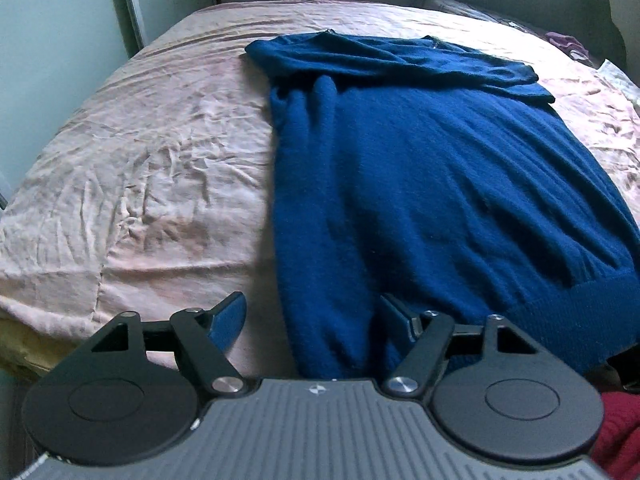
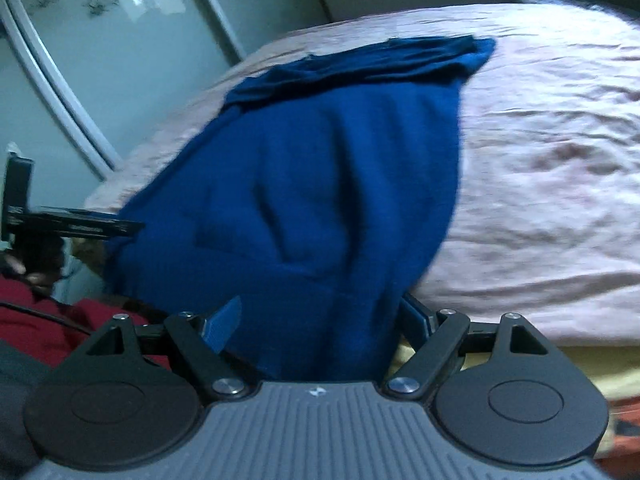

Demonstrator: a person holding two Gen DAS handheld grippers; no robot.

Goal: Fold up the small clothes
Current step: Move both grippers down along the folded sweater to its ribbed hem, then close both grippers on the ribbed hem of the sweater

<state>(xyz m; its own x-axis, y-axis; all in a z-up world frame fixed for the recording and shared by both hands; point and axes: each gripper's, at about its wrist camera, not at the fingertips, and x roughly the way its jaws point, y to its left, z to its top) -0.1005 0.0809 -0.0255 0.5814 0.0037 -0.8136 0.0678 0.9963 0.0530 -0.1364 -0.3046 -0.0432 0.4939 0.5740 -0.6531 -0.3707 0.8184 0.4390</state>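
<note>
Beyond the blue sweater (image 2: 320, 184), only the right-wrist view shows the left gripper (image 2: 80, 224).

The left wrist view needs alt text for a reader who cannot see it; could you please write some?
A blue sweater lies flat on a bed's wrinkled pink sheet, its sleeves folded across the top. In the foreground the open left gripper straddles the sweater's near left edge without clamping it.

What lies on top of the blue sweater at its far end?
A sleeve of the blue sweater is folded across its far end. Whatever that sleeve covers, neckline included, is hidden. The pink bedsheet lies beneath.
</note>
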